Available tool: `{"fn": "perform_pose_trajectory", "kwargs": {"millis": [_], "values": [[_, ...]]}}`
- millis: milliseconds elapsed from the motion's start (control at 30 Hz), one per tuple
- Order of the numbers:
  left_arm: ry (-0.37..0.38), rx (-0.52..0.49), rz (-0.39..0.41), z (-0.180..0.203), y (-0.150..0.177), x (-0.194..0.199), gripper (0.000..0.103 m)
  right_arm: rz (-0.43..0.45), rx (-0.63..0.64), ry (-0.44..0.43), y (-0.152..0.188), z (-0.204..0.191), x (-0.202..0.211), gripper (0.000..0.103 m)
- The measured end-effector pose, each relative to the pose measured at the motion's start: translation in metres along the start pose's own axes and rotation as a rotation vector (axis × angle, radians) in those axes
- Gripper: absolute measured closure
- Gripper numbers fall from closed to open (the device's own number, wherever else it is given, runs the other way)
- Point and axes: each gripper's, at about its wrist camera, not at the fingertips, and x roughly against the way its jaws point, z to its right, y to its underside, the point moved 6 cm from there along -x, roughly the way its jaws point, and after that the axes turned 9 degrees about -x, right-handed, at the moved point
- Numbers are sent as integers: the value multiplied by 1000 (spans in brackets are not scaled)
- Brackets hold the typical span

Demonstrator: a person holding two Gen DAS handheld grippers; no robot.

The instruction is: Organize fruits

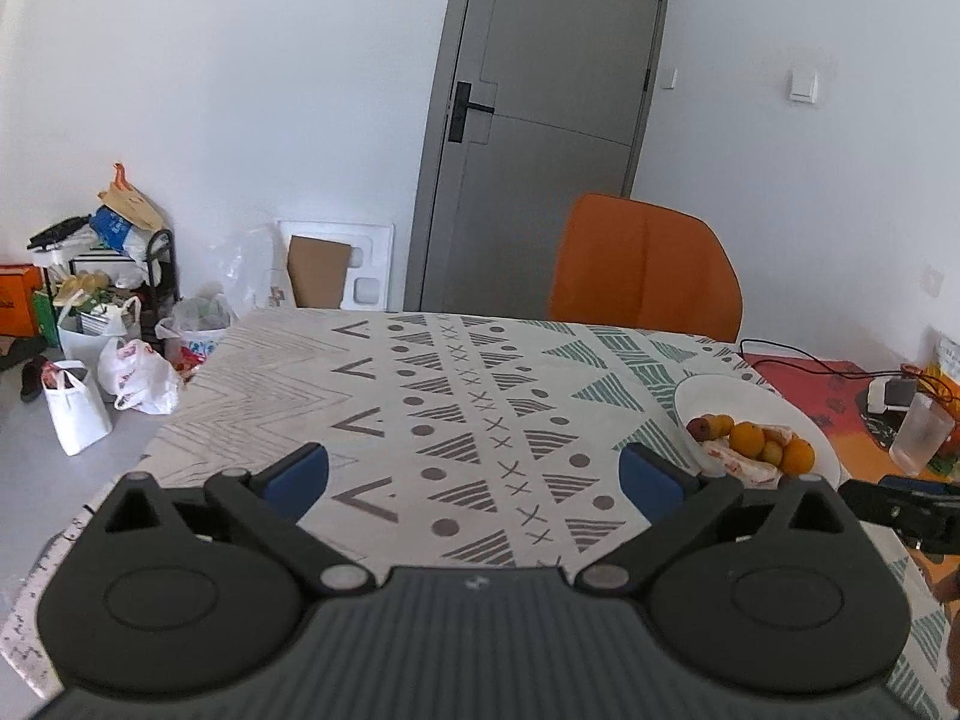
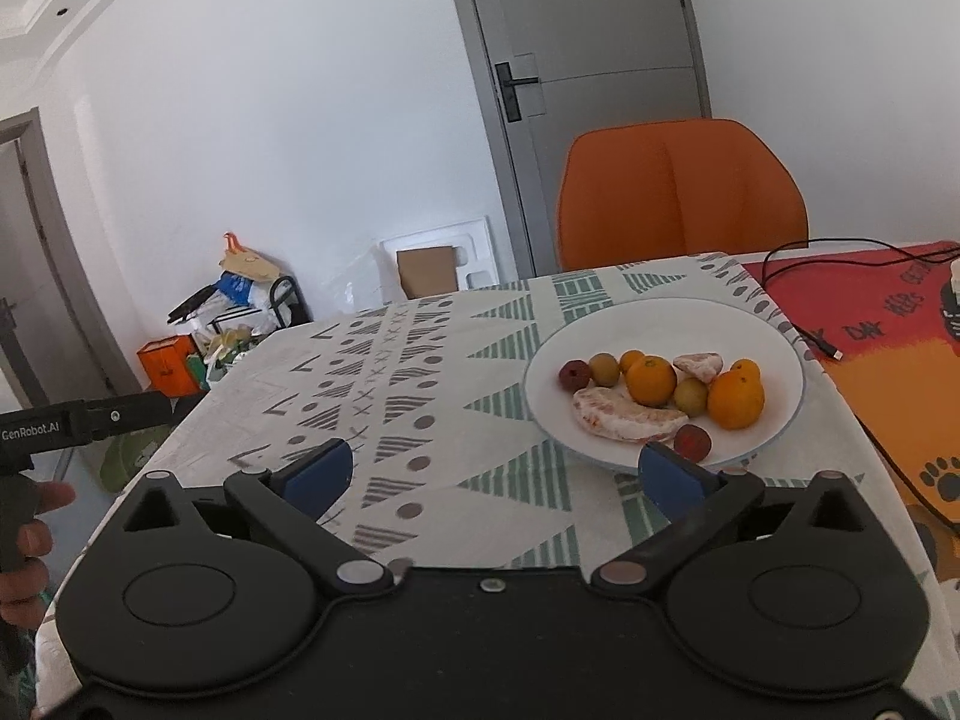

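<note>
White porcelain, the plate (image 2: 780, 324) sits on the patterned tablecloth (image 2: 420, 420) just ahead of the right gripper (image 2: 495, 471), a little off to its right side. It carries oranges (image 2: 651, 381), peeled citrus segments (image 2: 624, 420) and small dark red fruits (image 2: 574, 373). Both sets of tongs are spread wide with only cloth showing between their blue pads. From the left gripper (image 1: 474, 474), the same plate (image 1: 714, 390) lies off to the right. An orange chair (image 2: 678, 192) stands beyond the table.
</note>
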Motion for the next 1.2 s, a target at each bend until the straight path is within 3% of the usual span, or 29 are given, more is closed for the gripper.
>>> {"fn": "perform_pose_trajectory", "kwargs": {"millis": [467,800,1200], "values": [[-23,-22,15,0,3,56,0,33,135,28,16,-23,50,0],[-61,-15,14,2,27,82,0,122,80,26,26,-28,81,0],[-40,-54,28,13,41,93,0,100,97,15,42,-27,94,0]]}}
